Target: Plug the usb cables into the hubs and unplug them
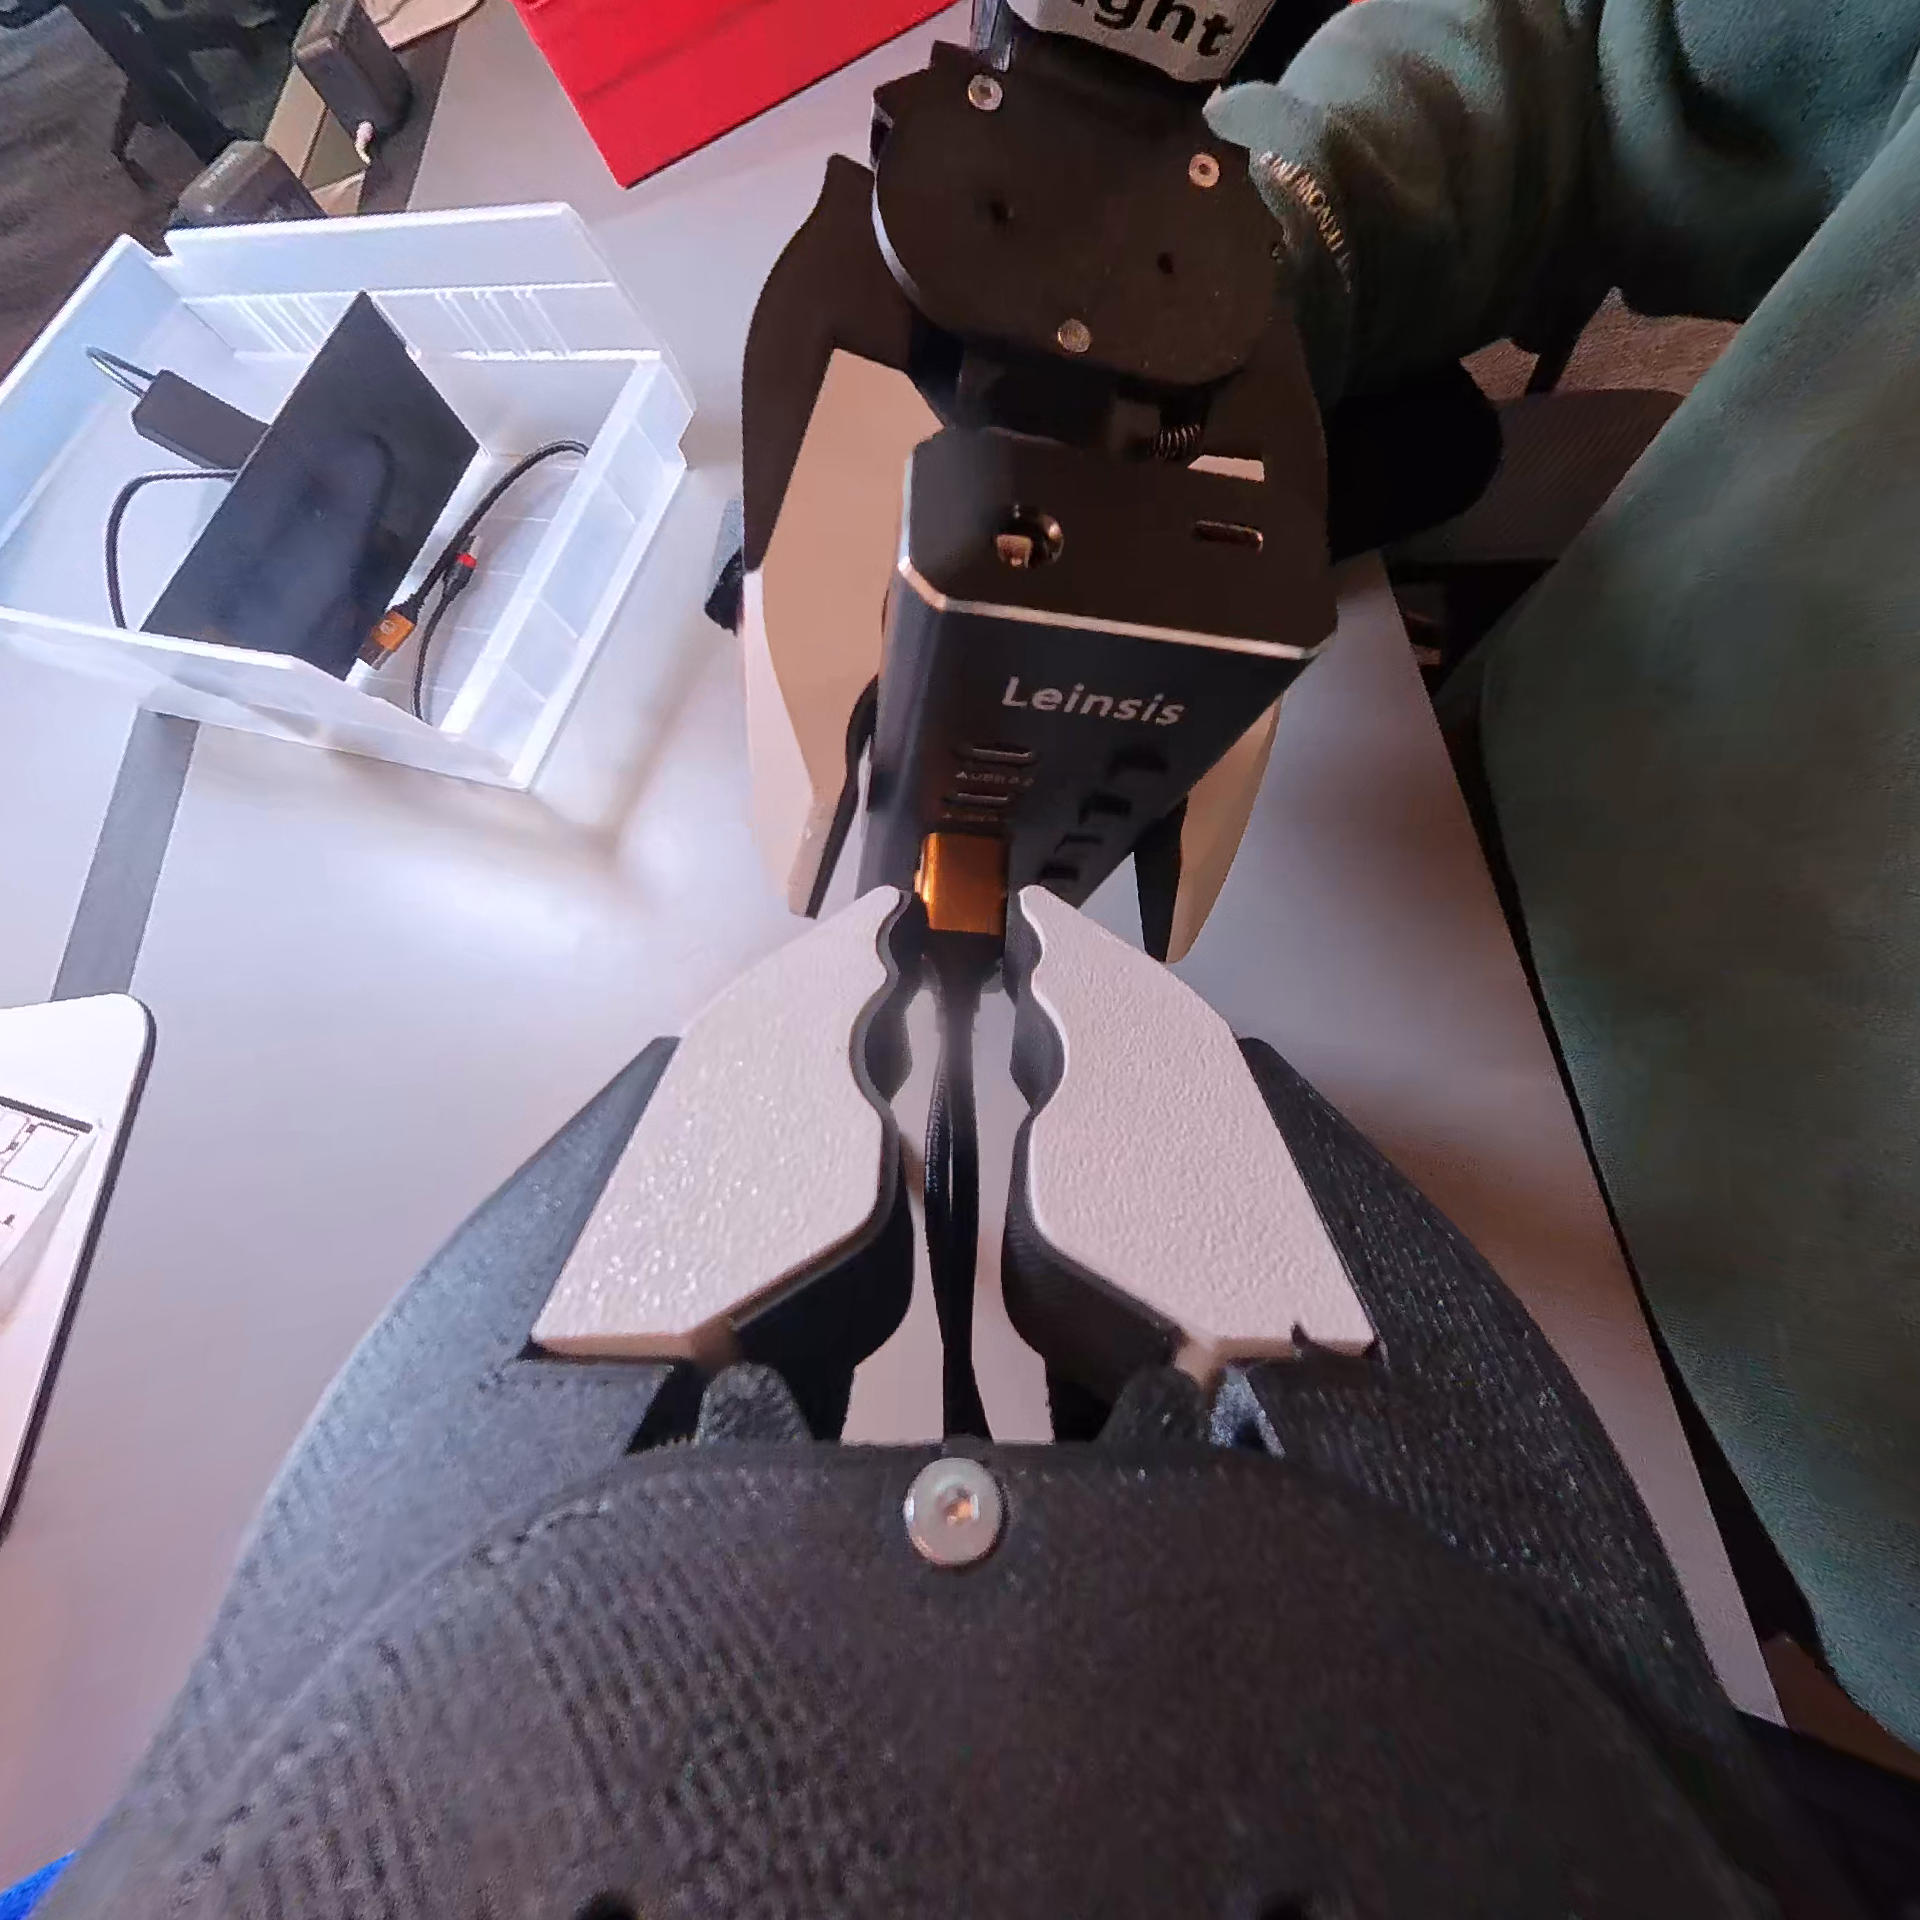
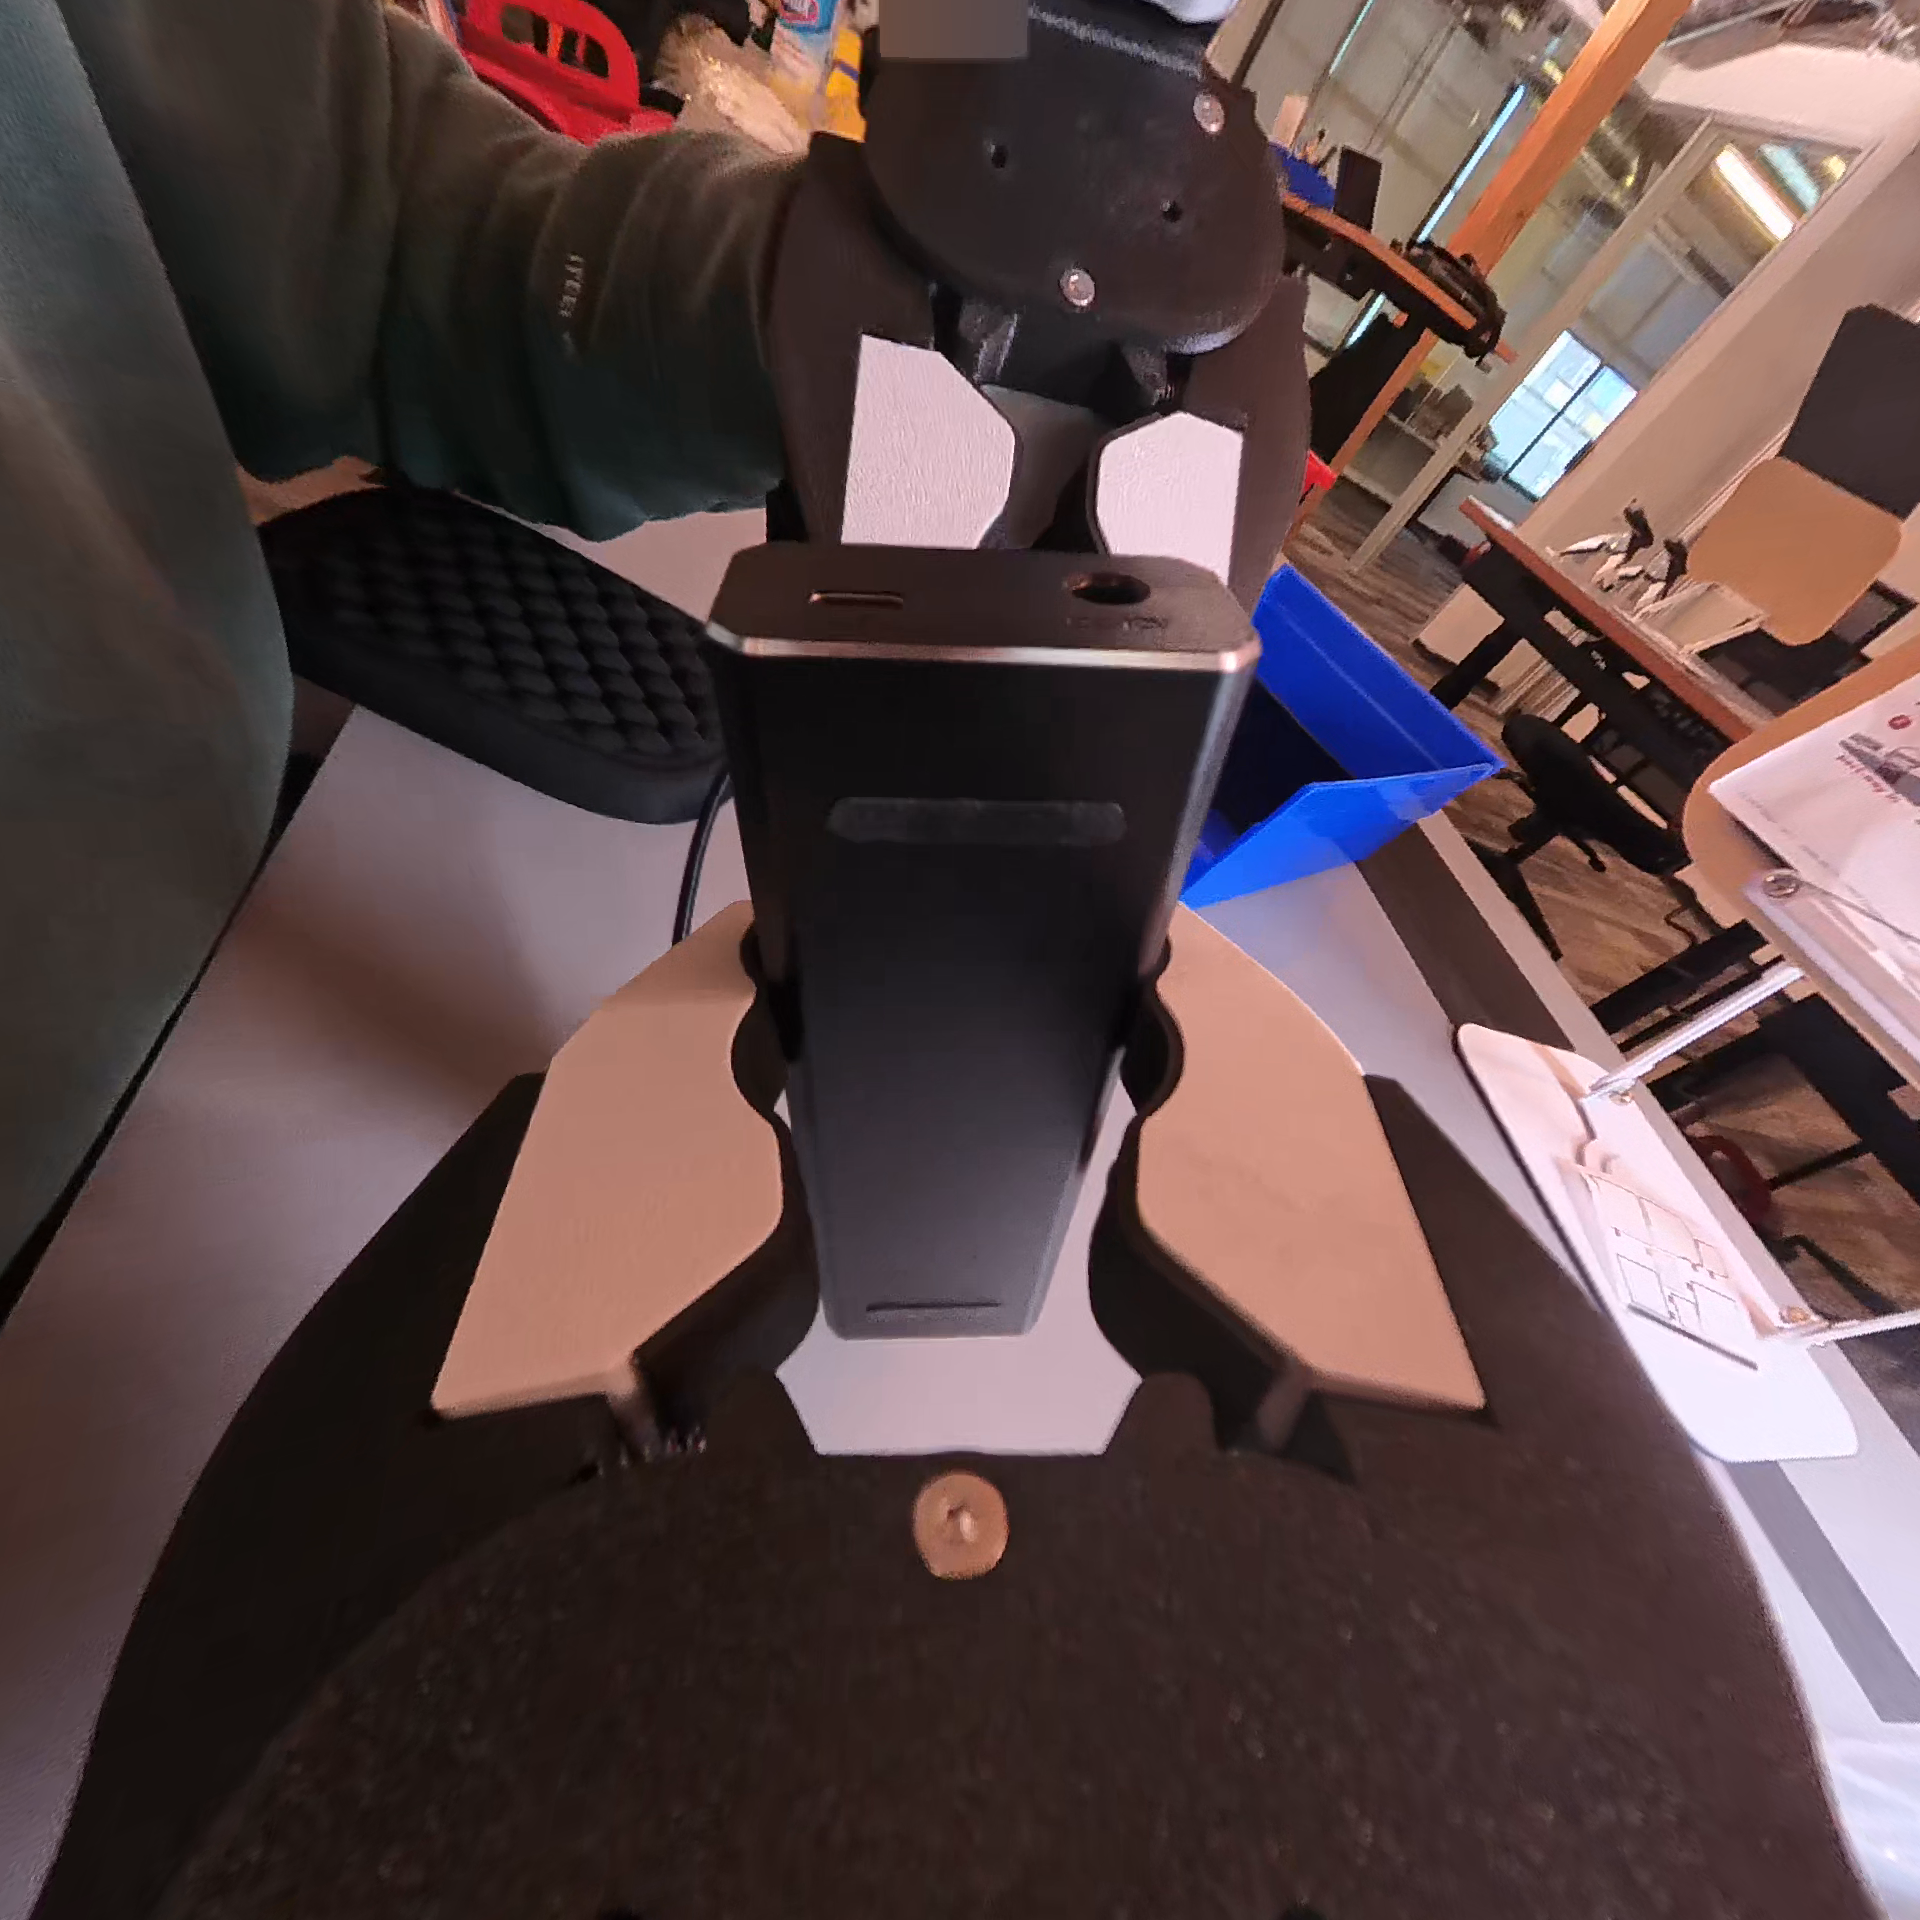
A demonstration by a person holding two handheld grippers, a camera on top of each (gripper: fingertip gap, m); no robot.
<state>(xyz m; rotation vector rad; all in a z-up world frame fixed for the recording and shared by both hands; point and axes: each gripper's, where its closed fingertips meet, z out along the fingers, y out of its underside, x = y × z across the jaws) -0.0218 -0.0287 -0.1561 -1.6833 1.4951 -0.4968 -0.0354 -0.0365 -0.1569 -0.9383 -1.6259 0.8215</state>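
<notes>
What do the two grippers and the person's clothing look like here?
Both grippers look alike. The left gripper has a black, coarsely textured printed body, one silver screw at its centre, and pale grey fingers with wavy black inner edges. The right gripper matches it; seen from the left wrist view, it has a round black plate with small screws and a white label. The person wears a dark green sleeve.

Pale grey desk (image 1: 436,1039). On it: clear plastic tray (image 1: 582,665) far left, blue bin (image 2: 1340,821), white card (image 2: 1621,1268).

Red box (image 1: 727,73) — blue bin (image 2: 1340,748) — white table (image 1: 364,987)
</notes>
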